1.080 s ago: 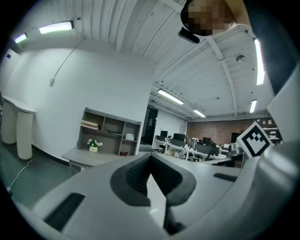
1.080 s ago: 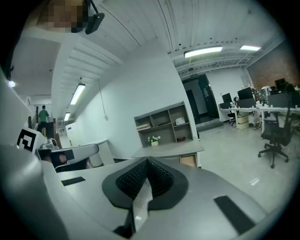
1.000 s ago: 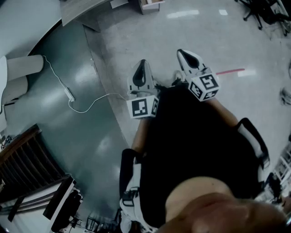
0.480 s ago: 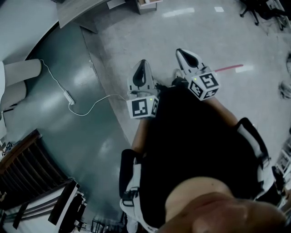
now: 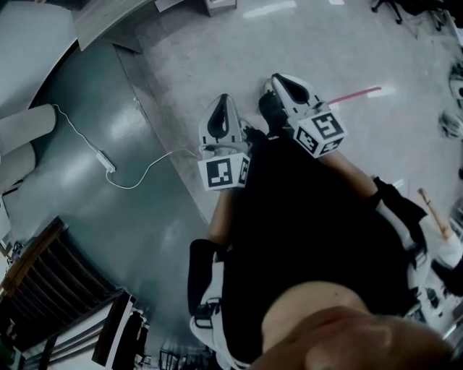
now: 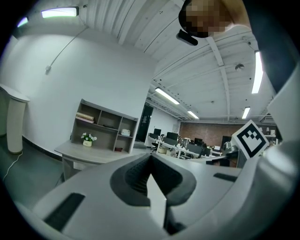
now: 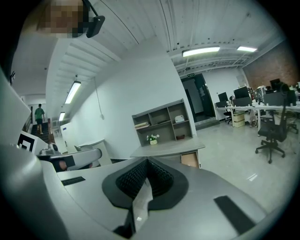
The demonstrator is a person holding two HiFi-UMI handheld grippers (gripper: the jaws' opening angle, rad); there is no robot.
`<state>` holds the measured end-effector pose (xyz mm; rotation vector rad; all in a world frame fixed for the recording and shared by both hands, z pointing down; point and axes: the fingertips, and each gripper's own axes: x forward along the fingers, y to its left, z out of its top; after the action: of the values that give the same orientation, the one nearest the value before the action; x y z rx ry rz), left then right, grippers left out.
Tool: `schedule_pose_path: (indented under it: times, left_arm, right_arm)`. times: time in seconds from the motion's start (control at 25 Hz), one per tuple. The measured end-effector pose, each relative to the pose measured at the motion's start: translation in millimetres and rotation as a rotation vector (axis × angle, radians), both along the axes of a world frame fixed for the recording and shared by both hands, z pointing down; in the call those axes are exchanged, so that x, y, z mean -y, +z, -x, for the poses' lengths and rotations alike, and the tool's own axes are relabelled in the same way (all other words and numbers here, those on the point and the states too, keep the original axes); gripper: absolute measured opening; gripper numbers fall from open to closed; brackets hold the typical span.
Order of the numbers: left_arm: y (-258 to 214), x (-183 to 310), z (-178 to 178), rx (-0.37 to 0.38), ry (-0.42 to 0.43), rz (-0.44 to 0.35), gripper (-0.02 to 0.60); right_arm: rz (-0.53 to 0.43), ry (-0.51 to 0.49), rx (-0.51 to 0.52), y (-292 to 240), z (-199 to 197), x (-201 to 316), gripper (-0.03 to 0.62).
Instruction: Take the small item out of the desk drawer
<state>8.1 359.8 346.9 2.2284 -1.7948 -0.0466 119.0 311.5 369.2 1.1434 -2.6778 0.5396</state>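
Desk (image 7: 168, 149) fills both gripper views; head view shows left tongs (image 5: 223, 102), right tongs (image 5: 281, 79) closed, empty.

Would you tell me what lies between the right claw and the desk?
Only bare floor separates the right claw from the desk, in the head view.

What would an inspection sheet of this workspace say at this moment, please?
Surface: pale grey desk top, seen at a distance.
Job's things: drawer and small item not made out.
Clutter: white pot of flowers and grey open shelf unit on the desk.
Grippers: left gripper and right gripper both shut, nothing between the jaws, held over the floor.
Cables: white cable lying on dark green floor.
Surroundings: open office, black swivel chair.
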Motion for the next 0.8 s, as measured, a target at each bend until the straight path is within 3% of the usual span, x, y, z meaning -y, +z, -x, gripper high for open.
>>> schedule_pose_path:
  times: [0.4,0.8]
  left_arm:
    - [6,63,9,-0.006,-0.031,0.014,-0.012]
    - [1,200,11,0.011,-0.069,0.009,-0.012]
  right_arm:
    - [0.003,-0.019,0.001,13,12,72,-0.002]
    - [0.0,-0.056,-0.009,20,14,207,-0.002]
